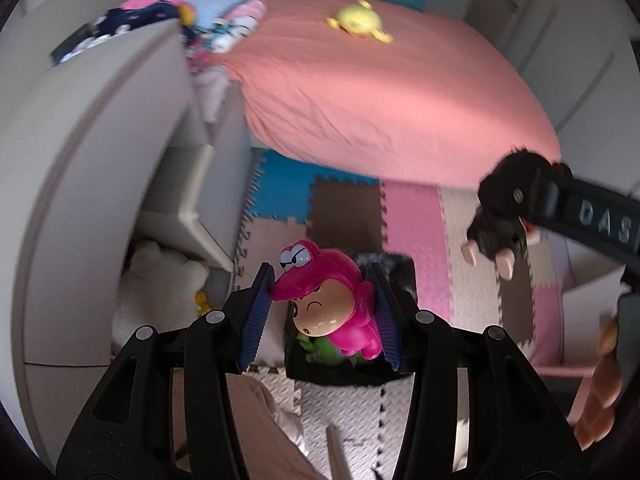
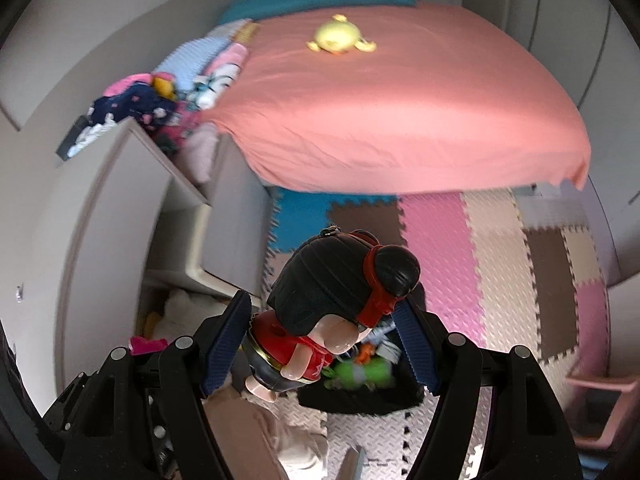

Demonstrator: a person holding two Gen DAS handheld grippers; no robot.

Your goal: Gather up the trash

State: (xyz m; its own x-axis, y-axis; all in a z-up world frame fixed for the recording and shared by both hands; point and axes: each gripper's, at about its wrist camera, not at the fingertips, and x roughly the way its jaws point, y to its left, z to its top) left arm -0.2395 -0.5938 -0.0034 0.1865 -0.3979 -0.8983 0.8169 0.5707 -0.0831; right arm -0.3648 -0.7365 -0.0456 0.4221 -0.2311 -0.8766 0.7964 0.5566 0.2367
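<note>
My left gripper (image 1: 322, 280) is shut on a pink frog-suited toy figure (image 1: 328, 300) and holds it above a black bin (image 1: 348, 376) on the floor mat. My right gripper (image 2: 326, 312) is shut on a black-haired doll in a red outfit (image 2: 332, 308) and holds it above the same black bin (image 2: 360, 394), which contains green and orange items. In the left wrist view the right gripper and its doll (image 1: 504, 216) hang at the right, over the mat.
A bed with a pink sheet (image 2: 400, 112) carries a yellow plush (image 2: 340, 38). A pale cabinet with an open door (image 1: 192, 208) stands at the left, clothes (image 2: 136, 108) piled on top. Coloured foam mat tiles (image 2: 500, 260) cover the floor. A pink basket (image 2: 600, 408) sits at the right.
</note>
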